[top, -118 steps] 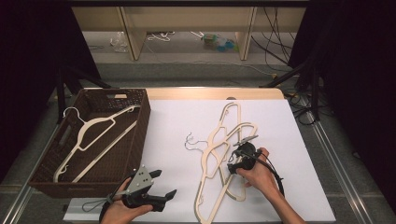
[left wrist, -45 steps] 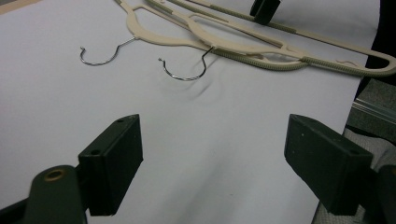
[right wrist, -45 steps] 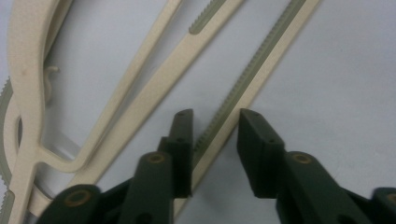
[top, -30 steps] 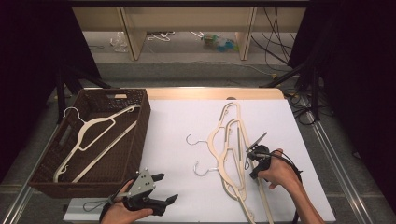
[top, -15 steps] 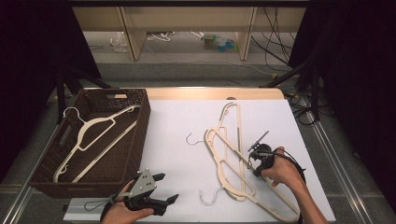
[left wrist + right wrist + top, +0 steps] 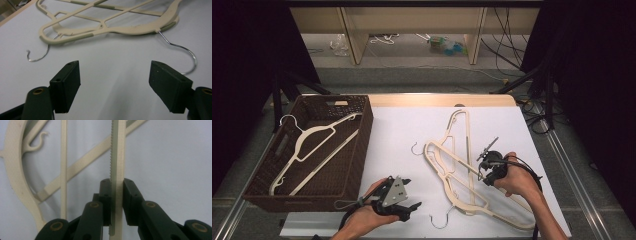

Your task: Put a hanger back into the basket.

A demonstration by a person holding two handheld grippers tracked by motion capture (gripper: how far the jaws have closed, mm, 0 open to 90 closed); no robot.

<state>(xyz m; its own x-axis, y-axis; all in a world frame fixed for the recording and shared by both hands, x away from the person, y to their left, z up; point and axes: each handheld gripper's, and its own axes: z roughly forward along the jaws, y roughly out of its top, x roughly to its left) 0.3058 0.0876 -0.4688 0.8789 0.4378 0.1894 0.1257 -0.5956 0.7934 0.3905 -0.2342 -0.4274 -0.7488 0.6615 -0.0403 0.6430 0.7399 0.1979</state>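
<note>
Right tool [image 6: 482, 172] pinches one cream plastic hanger [image 6: 472, 192] among the overlapping pile on the white tabletop [image 6: 402, 135]; tangled neighbours could drag along. Left tool [image 6: 115, 82] stands spread, empty, facing the metal hook [image 6: 183, 53]. Right gripper view: pads [image 6: 105, 195] clamp the thin ribbed bar [image 6: 117, 157], which may slip or twist.

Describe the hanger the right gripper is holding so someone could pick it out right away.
On the white table, right of the brown basket, cream hangers lie overlapped. The held hanger is the nearest one, its bar pinched by the right gripper, its hook by the front edge.
</note>
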